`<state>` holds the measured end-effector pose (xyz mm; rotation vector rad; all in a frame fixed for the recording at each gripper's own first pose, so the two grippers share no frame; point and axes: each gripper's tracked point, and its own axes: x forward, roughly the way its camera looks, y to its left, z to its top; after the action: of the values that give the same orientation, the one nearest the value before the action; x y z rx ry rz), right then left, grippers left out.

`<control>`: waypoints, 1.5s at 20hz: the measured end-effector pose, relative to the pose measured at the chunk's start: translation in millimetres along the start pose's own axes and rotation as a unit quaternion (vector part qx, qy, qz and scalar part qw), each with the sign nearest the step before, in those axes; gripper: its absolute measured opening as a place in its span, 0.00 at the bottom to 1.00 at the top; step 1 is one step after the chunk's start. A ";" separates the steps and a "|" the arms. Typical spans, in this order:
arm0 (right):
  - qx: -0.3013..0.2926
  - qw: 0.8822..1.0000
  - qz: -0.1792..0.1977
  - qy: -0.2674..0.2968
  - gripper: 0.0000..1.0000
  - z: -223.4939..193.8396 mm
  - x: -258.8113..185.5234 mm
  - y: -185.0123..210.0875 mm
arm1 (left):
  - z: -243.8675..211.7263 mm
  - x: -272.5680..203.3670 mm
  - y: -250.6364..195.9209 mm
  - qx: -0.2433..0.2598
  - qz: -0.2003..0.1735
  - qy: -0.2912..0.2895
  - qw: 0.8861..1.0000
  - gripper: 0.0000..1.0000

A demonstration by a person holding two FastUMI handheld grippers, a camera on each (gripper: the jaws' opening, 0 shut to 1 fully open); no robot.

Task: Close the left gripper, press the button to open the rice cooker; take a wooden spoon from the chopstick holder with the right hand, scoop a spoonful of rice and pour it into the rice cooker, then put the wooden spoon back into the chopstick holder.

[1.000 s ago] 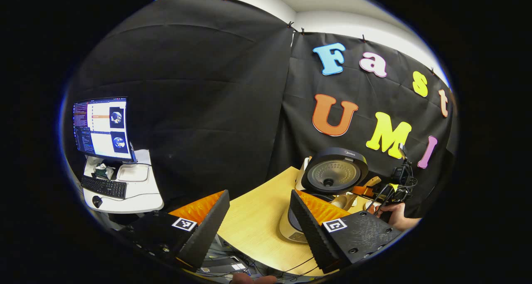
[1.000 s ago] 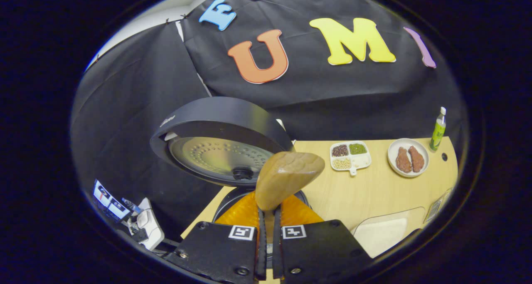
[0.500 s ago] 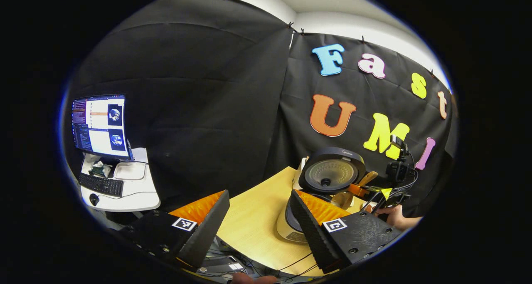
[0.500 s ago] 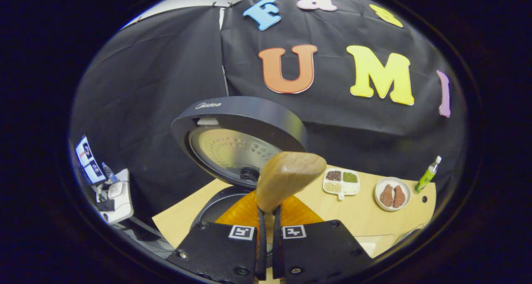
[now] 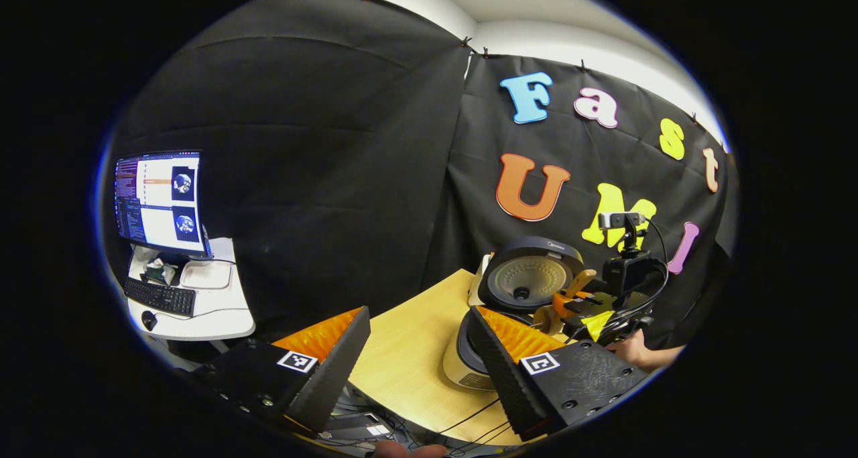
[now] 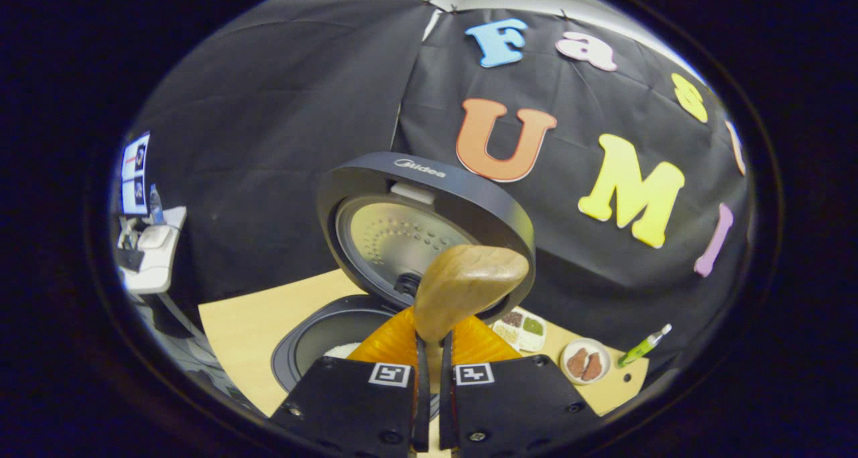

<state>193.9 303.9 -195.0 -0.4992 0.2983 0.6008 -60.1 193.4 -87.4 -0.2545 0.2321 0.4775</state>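
Note:
In the right gripper view my right gripper (image 6: 432,342) is shut on the handle of the wooden spoon (image 6: 466,285), whose rounded bowl stands up in front of the camera. Just beyond it is the rice cooker (image 6: 315,340) with its dark lid (image 6: 429,206) raised, and some white rice (image 6: 345,349) shows in the pot. In the left gripper view my left gripper (image 5: 419,357) is open and holds nothing, near the table's front edge. Past it stands the rice cooker (image 5: 462,367), lid (image 5: 529,280) up, with the right gripper (image 5: 580,305) and the wooden spoon (image 5: 578,282) over its right side.
A divided dish of grains (image 6: 519,327), a plate of meat (image 6: 584,363) and a green bottle (image 6: 643,345) stand on the wooden table (image 6: 248,317) behind the cooker. A side desk with a monitor (image 5: 161,203) and keyboard is off to the left. A hand (image 5: 637,354) holds the right gripper.
The right gripper has swung and tilted with the spoon, so the cooker's pot and the rice in it have come into sight. The left gripper has stayed open, almost still.

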 end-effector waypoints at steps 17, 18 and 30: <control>0.166 0.986 0.026 -0.007 0.11 20.7 -60.1 -26.7 | 4.1 -3.1 -45.4 0.045 -0.071 -0.013 0.996 0.95; 0.192 0.981 0.027 -0.011 0.11 23.1 -68.8 -33.6 | 4.3 -1.5 -50.8 0.046 -0.078 -0.013 0.996 0.95; 0.329 0.940 -0.093 -0.019 0.11 -43.7 -175.6 -215.0 | 4.1 7.4 -174.6 0.081 -0.165 -0.014 0.983 0.94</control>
<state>179.9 46.4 -83.4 0.1303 0.3881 0.2946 30.6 47.9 -53.1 -0.1238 0.1957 0.1327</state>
